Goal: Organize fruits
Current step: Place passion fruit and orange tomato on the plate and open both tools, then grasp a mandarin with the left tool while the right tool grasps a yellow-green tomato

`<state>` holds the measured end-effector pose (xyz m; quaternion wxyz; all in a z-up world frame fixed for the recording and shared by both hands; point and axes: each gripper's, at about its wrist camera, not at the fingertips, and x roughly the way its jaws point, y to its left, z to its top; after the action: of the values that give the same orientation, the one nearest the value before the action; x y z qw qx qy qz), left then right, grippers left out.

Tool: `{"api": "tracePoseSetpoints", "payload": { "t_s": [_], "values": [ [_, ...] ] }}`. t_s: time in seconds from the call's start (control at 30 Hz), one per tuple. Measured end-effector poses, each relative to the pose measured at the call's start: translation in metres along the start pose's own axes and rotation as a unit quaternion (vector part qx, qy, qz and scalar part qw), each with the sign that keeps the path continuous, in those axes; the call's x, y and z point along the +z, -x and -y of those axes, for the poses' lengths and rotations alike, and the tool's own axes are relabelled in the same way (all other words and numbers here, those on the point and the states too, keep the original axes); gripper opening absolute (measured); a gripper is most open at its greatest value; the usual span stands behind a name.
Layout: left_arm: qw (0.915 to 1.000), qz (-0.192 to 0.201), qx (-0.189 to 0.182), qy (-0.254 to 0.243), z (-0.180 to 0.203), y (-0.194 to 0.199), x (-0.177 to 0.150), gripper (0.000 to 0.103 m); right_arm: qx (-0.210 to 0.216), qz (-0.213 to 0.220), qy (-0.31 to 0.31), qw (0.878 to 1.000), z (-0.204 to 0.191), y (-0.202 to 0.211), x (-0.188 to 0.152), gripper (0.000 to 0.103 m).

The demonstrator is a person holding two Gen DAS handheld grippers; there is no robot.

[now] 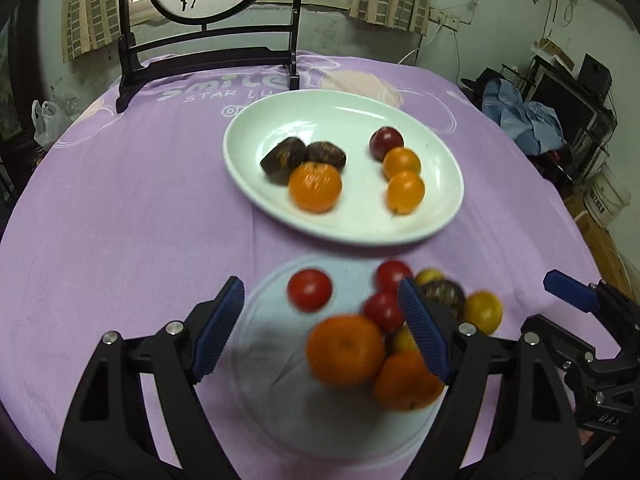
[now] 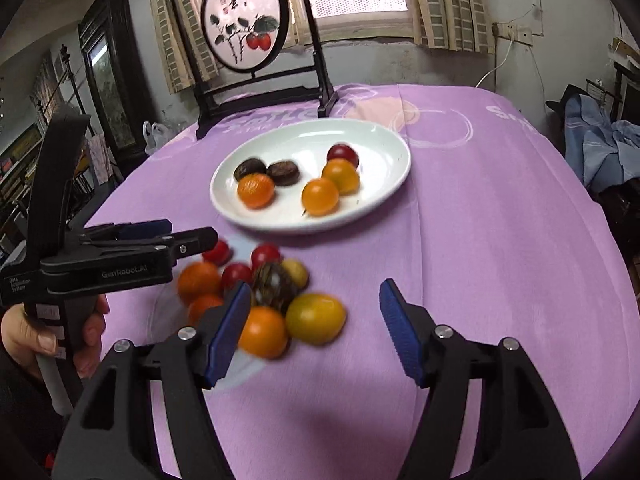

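Both my claws are spread wide with nothing in them. My left gripper (image 1: 322, 322) hangs over the loose pile of fruit on the purple tablecloth (image 1: 120, 200), and my right gripper (image 2: 314, 326) sits low beside that same pile, its left pad just against the near fruit.

The white oval plate (image 1: 400, 236) beyond already carries sorted fruit: two dark brown ones and an orange on one side, a red one and two small orange ones on the other. So I judge the step in hand to be picking the next piece off the pile.

The big orange (image 1: 345, 350) sits between my left fingers, so I would take that one. I should centre it between the pads, come down until they sit at its widest part, and squeeze gently; round skin will roll if I catch it off-centre, and it leans on a second orange (image 1: 408, 380) that could be nudged away. The lone red tomato (image 1: 309, 290) stands apart and would be the easier grab.

The pile is motion-blurred in both views. My left gripper's right finger covers part of the dark fruit (image 2: 274, 282) and the small yellow ones, so I cannot count them surely. The pale round patch under the pile may be print on the cloth or a mat; I cannot tell.
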<state>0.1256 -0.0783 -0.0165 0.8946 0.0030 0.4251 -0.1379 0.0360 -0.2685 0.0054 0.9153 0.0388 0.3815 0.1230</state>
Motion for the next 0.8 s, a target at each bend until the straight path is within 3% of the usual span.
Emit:
{"api": "tracePoseSetpoints", "payload": {
  "t_s": [0.23,0.37,0.57,0.8],
  "values": [
    [0.9990,0.009,0.044,-0.005,-0.026,0.018,-0.041,0.086,-0.028,-0.052,0.054,0.997,-0.014,-0.003,-0.032,0.067],
    [0.9994,0.004,0.035,-0.001,-0.037,0.020,-0.056,0.087,-0.042,-0.075,0.059,0.995,-0.015,-0.017,-0.040,0.067],
    [0.9989,-0.022,0.035,0.023,-0.055,0.011,-0.058,0.087,-0.064,-0.088,0.044,0.993,-0.001,-0.041,-0.023,0.066],
    [0.9990,-0.037,0.024,0.003,-0.052,0.005,-0.058,0.087,-0.067,-0.096,0.067,0.991,-0.005,-0.062,-0.009,0.057]
  ]
}}
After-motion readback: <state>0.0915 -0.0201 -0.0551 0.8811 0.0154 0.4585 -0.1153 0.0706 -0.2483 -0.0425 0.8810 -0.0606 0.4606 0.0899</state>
